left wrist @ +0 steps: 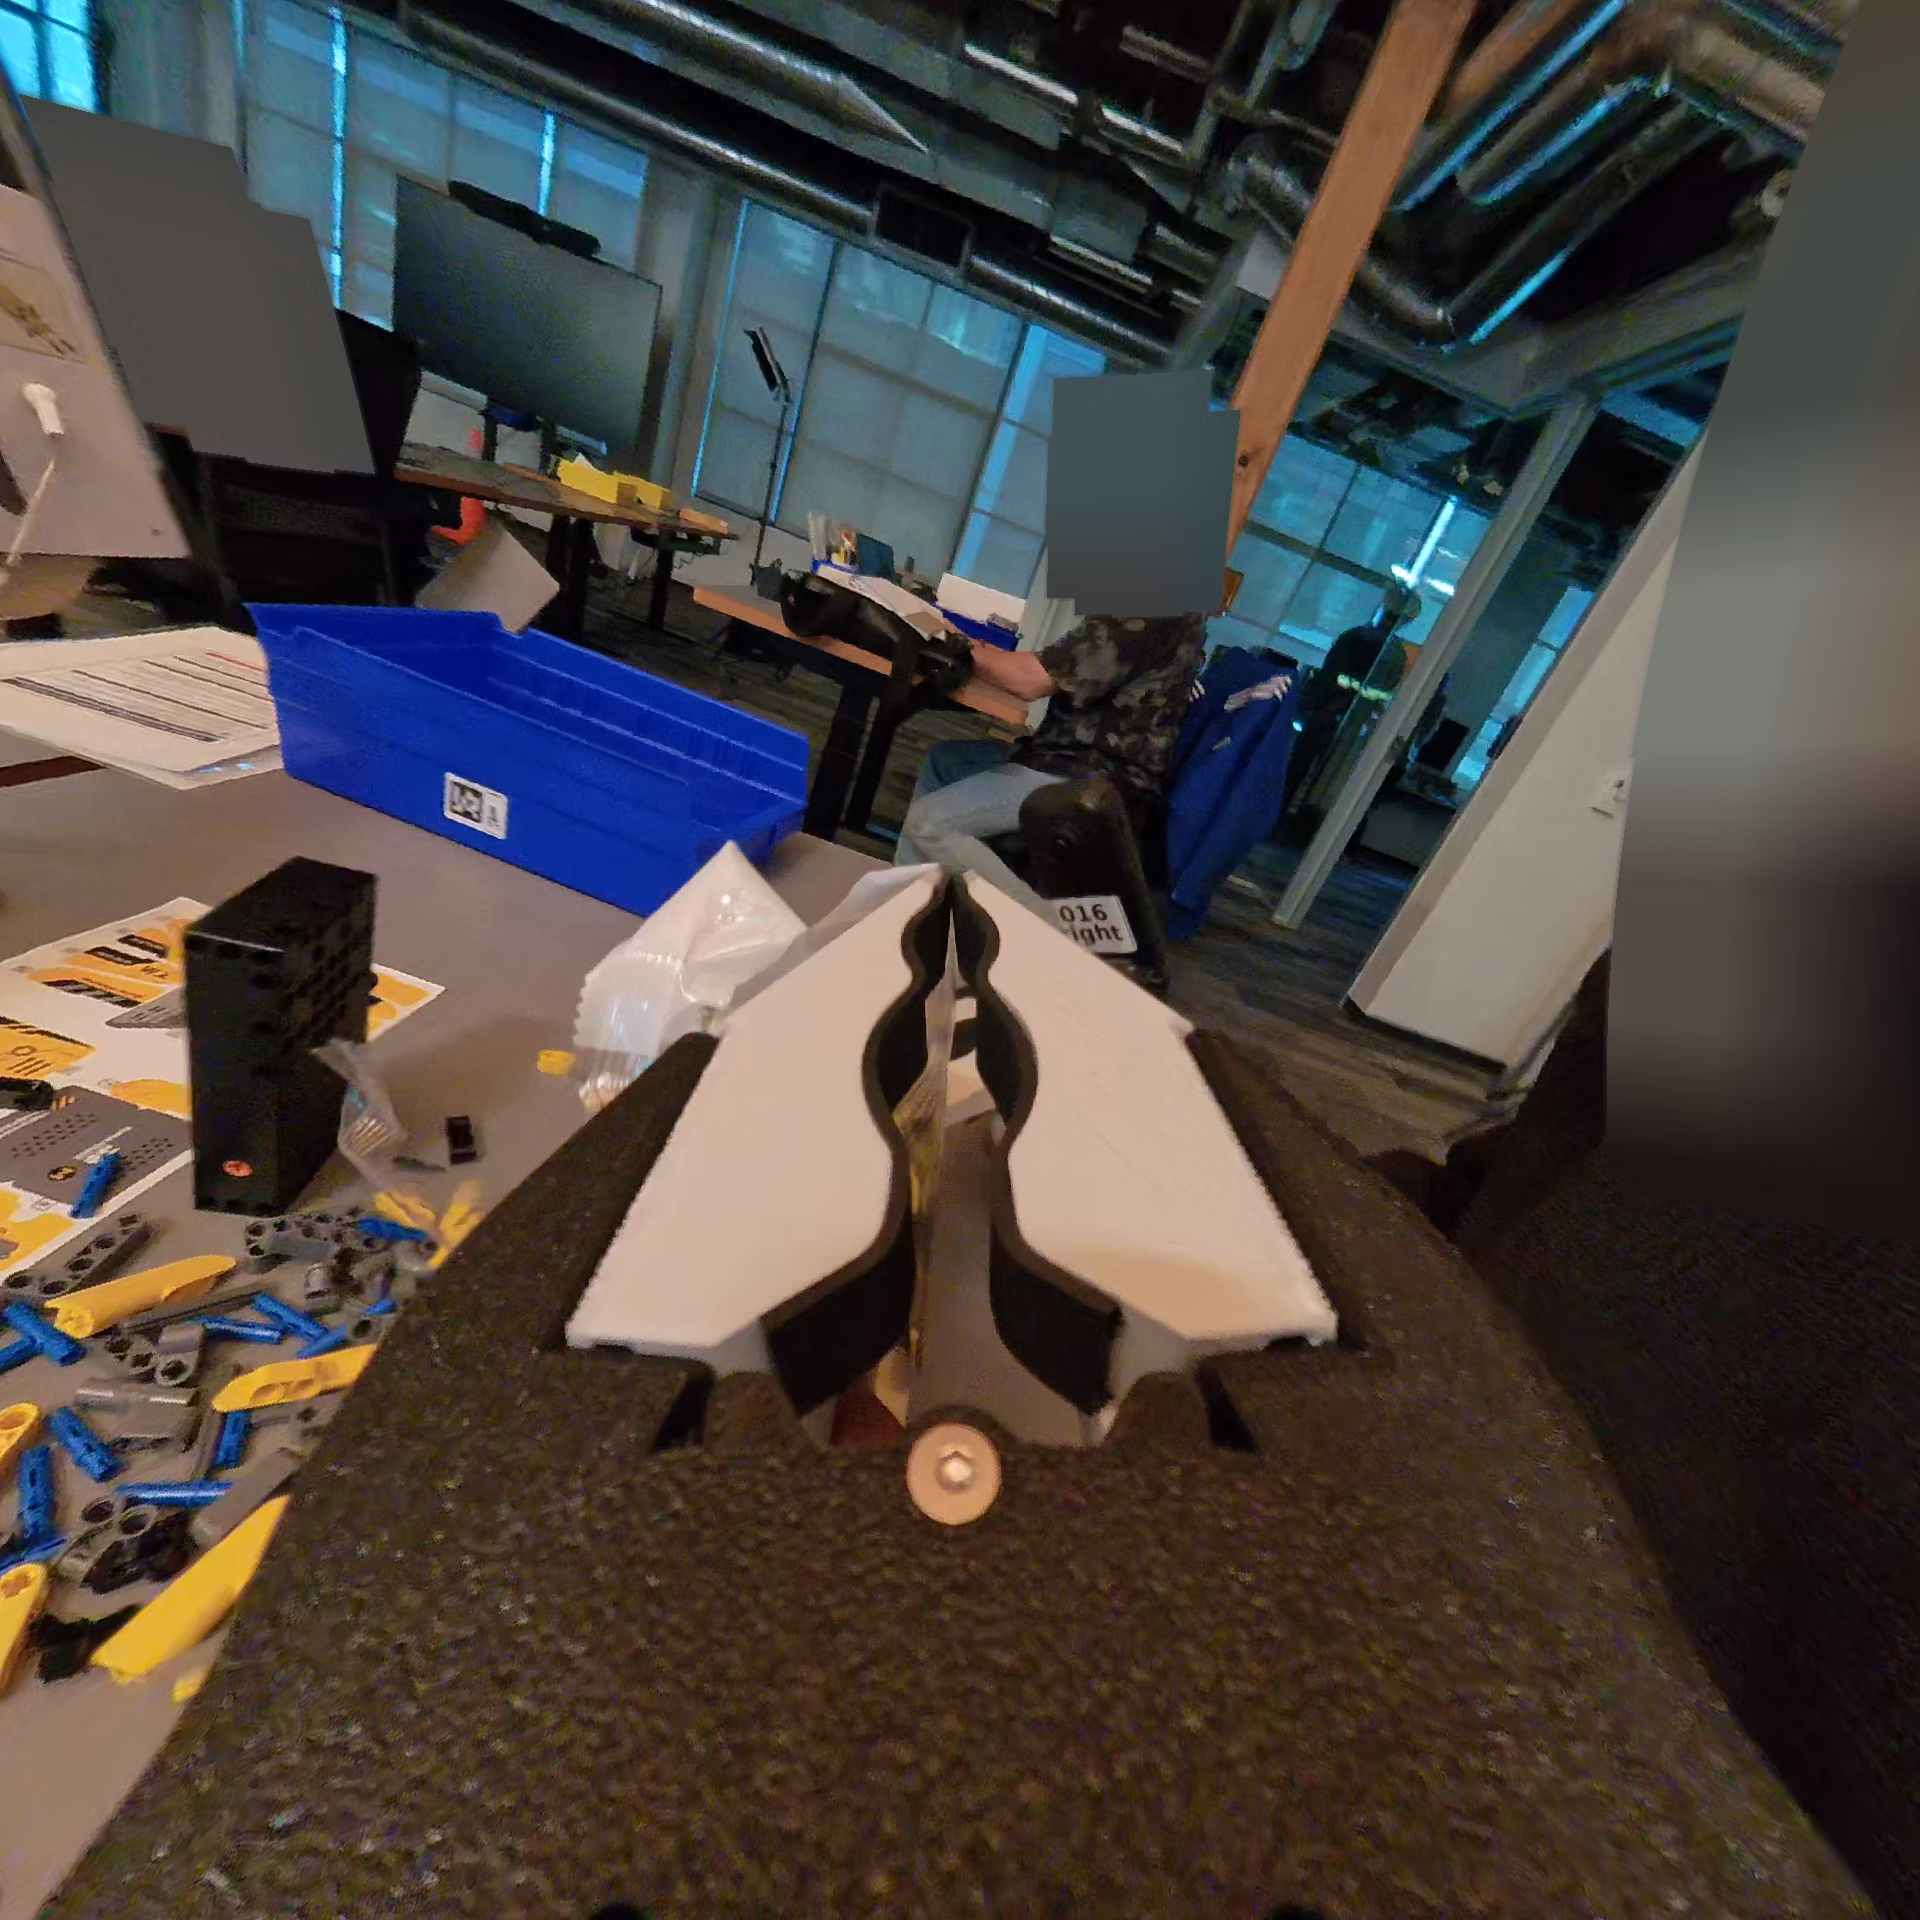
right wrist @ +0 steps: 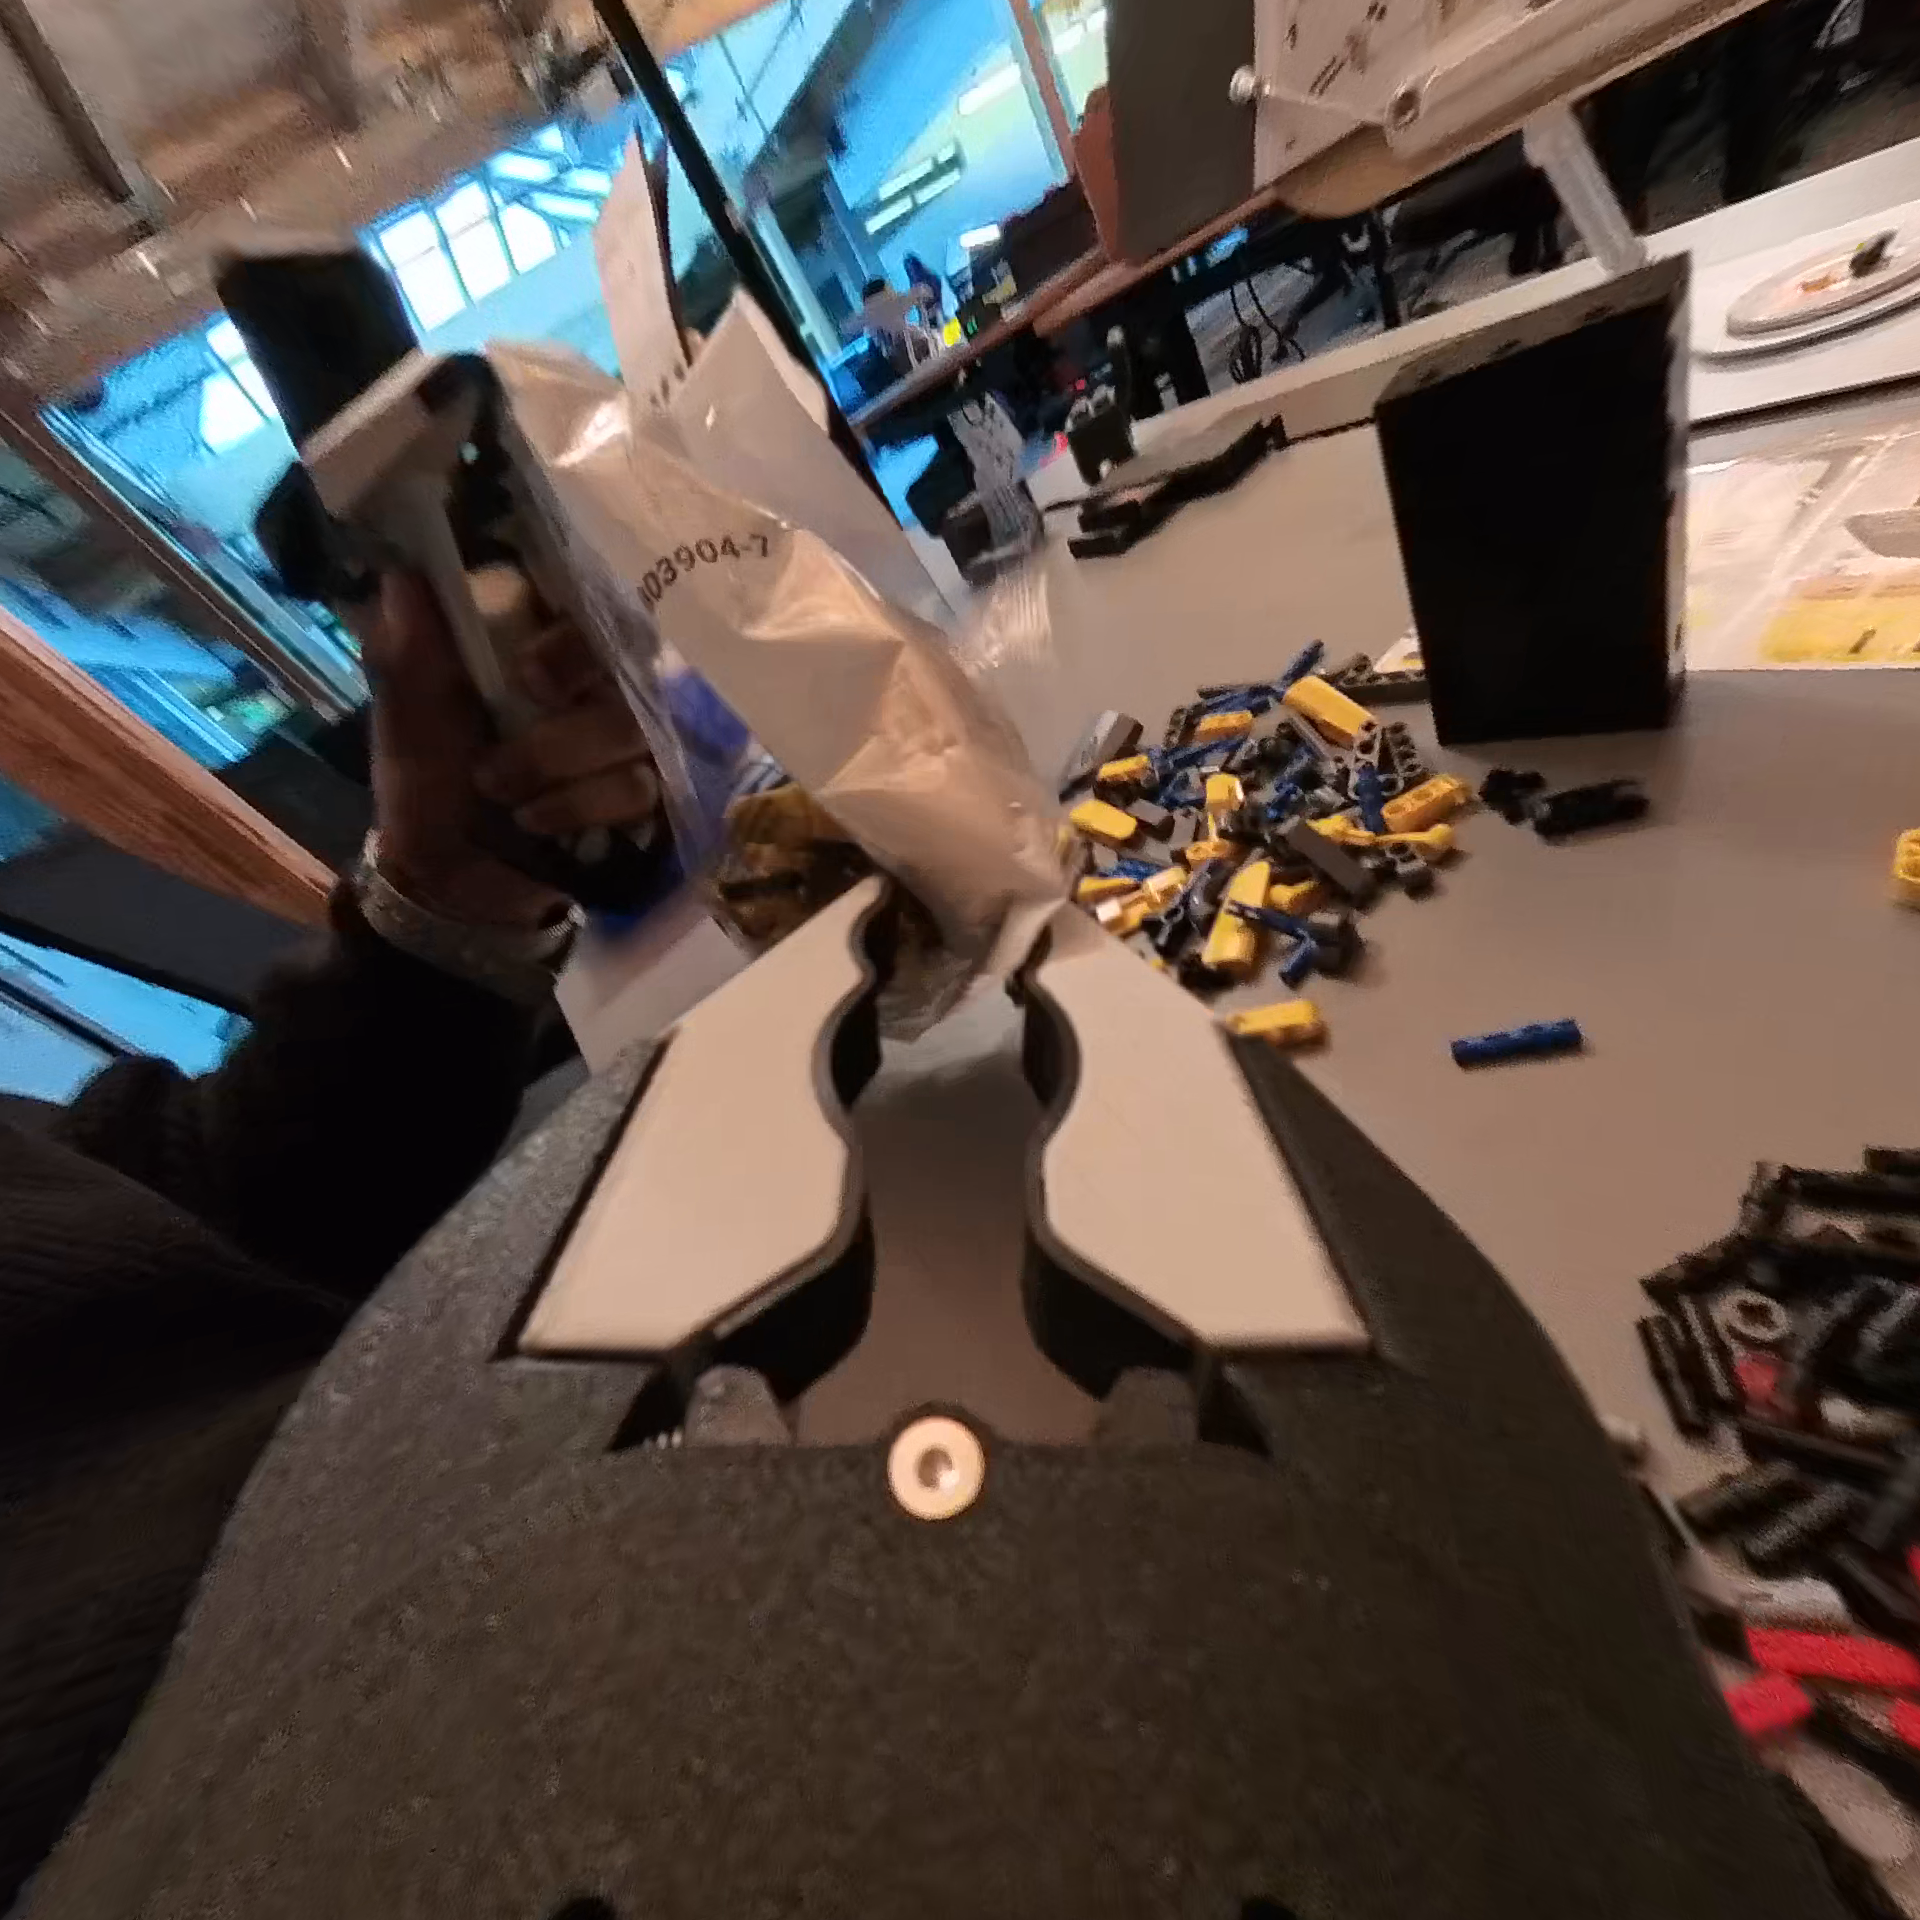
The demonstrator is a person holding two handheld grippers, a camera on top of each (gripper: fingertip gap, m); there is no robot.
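Note:
My left gripper (left wrist: 951, 904) is shut on the edge of a clear plastic bag (left wrist: 928, 1122) with yellow pieces inside. In the right wrist view the left gripper (right wrist: 457, 447) is raised at the upper left in a person's hand (right wrist: 499, 748). The bag (right wrist: 790, 665) hangs from it, slanting down to the right. My right gripper (right wrist: 956, 925) is open, with the bag's lower end between its fingertips. A pile of yellow, blue and grey building pieces (right wrist: 1268, 821) lies on the grey table (right wrist: 1558, 935) just beyond. The pile also shows in the left wrist view (left wrist: 156, 1340).
A tall black box (right wrist: 1538, 520) stands behind the pile, also in the left wrist view (left wrist: 275, 1039). Black and red pieces (right wrist: 1818, 1403) lie at right. A blue bin (left wrist: 540, 738) and printed sheets (left wrist: 83, 1039) sit on the table. A person (left wrist: 1101, 707) sits beyond its edge. The grippers' ends are close to 12 cm from one another.

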